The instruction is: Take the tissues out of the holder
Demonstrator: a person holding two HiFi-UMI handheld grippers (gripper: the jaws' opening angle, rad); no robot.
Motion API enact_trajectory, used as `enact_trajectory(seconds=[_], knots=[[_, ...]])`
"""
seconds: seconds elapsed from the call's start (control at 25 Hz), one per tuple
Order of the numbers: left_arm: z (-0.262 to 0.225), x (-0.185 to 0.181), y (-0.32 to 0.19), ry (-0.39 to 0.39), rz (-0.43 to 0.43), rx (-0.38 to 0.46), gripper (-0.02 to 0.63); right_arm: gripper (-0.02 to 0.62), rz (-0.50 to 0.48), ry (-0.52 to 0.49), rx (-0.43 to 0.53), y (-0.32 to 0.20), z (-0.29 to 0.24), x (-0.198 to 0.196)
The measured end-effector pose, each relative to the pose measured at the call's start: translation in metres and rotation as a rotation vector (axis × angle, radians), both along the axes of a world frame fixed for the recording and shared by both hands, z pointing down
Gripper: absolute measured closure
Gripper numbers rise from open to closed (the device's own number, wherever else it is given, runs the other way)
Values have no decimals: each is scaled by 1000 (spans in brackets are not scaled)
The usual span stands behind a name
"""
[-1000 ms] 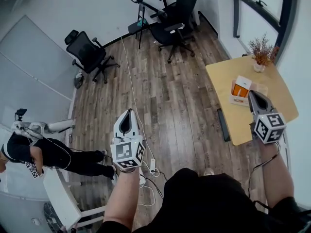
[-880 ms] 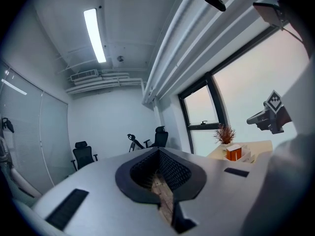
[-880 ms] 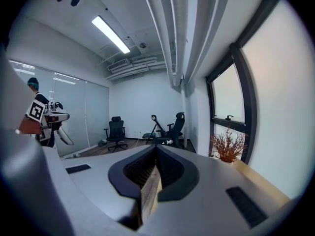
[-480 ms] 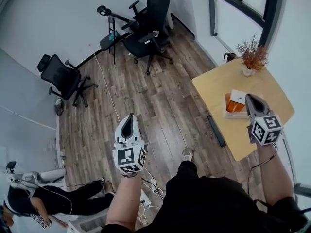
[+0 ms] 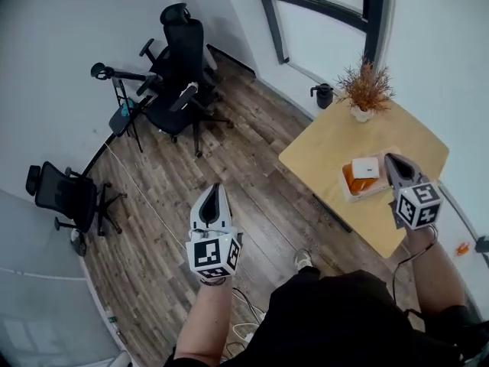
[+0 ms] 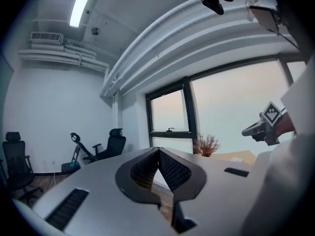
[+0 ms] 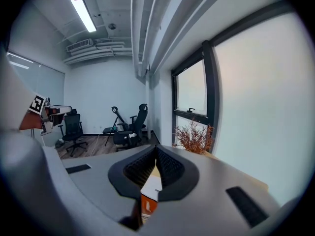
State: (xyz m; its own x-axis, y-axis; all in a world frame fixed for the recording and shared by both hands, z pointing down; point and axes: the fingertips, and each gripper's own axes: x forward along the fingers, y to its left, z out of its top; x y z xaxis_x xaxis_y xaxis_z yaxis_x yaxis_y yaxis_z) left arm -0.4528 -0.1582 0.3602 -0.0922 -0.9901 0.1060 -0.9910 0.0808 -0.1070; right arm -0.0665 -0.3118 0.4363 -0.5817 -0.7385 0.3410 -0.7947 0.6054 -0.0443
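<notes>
Two grippers show: the left gripper [image 5: 216, 188] at six o'clock, the right gripper [image 5: 390, 158] at three. There are three black office chairs [image 5: 180, 44], two at eleven o'clock and one at nine. One yellow table [image 5: 321, 150] at two o'clock bears one orange tissue holder [image 5: 350, 180] and one dried plant [image 5: 367, 86].

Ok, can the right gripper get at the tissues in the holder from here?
Probably yes: the right gripper is close beside the holder with nothing between them. Its jaws are shut, so they must open first.
</notes>
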Motion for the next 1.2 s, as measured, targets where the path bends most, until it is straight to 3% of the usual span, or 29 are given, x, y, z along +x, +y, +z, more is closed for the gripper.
enact_trajectory(seconds=[0.24,0.36,0.56,0.84,1.2], knots=[[22,6,-68,-15,162,-27,601,589,117,36,22,-10,1,-3],[28,21,-93,-28,228,-21,601,589,100,71,33,-9,4,-5],[52,62,-122,15,327,-53,601,589,30,86,14,-3,11,-1],[65,114,-158,30,364,-79,601,589,4,90,70,-20,25,20],[105,128,-182,19,325,-138,601,589,-100,36,54,-30,60,19]])
